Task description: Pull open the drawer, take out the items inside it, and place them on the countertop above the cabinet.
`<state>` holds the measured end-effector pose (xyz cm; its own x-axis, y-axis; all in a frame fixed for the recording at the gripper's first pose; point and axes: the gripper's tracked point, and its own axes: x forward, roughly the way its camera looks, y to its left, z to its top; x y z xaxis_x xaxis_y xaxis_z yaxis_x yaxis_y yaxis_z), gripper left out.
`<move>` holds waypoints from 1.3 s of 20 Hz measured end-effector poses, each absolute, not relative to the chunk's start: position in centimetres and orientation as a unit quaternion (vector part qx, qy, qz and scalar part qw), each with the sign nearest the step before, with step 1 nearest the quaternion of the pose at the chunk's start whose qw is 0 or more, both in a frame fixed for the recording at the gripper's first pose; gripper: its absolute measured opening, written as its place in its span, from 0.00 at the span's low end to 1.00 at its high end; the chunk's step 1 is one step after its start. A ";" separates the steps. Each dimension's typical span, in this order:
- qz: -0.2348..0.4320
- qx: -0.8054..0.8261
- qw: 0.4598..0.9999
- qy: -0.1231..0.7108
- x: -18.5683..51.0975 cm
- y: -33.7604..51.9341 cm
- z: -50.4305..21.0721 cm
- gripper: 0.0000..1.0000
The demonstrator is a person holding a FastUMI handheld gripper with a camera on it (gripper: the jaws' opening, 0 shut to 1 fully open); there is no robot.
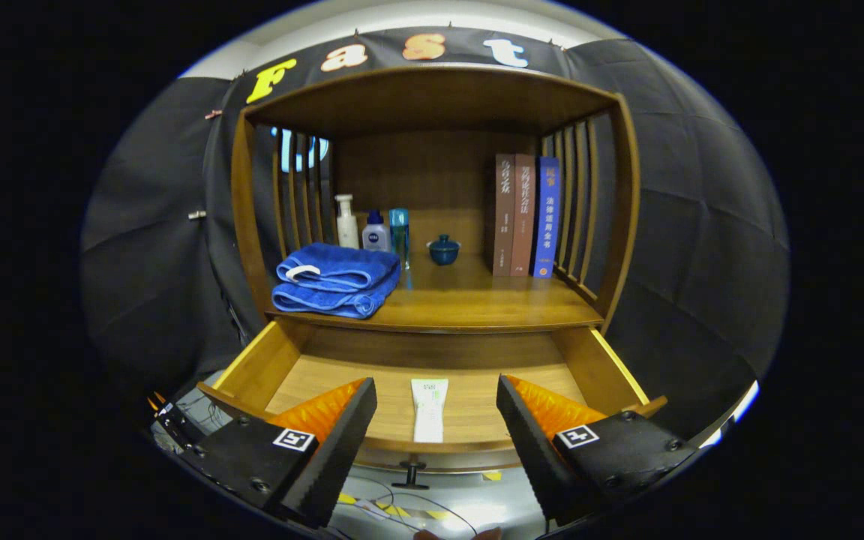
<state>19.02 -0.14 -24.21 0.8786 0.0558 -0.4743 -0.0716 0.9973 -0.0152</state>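
**Drawer open, tube waiting: a grab with little room for error**

The gripper hangs in front of a wooden cabinet, its fingers spread wide and holding nothing. The drawer stands pulled out beneath the table, and a single white tube lies flat on the drawer floor, lengthwise toward the front wall and in line with the gap between the fingers. The drawer knob sits just below the front wall, close under the tube.

The opening step looks done; the tube has yet to be lifted. The risks from here are plain. The tube lies flat and low, near the drawer's front wall, so fingers coming down at a shallow angle could strike that wall or the knob and nudge the drawer back in. A pinch that lands on the tube's thin flat end may let it slide or squirt free; a soft tube can also buckle under a hard squeeze.

The table above is crowded at the edges: a folded blue towel on one side, three bottles and a small lidded blue cup behind, books standing on the other side. The bare middle looks the safest landing spot; a careless reach could snag the towel or tip the cup.
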 end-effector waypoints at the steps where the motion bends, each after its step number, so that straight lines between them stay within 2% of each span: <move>1: 0.044 -0.017 0.961 0.271 20.1 0.5 -24.8 1.00; 3: 0.061 -0.018 0.947 0.316 22.2 1.5 -26.3 1.00; 9: 0.056 -0.049 0.877 0.476 25.0 1.3 -34.1 1.00; 15: 0.033 -0.051 0.835 0.548 26.4 0.6 -38.5 0.99; 20: 0.020 -0.036 0.798 0.601 25.5 0.7 -41.8 0.78; 22: 0.015 -0.034 0.788 0.615 25.1 0.7 -42.5 0.77; 26: 0.008 -0.025 0.798 0.602 25.5 0.4 -41.7 0.37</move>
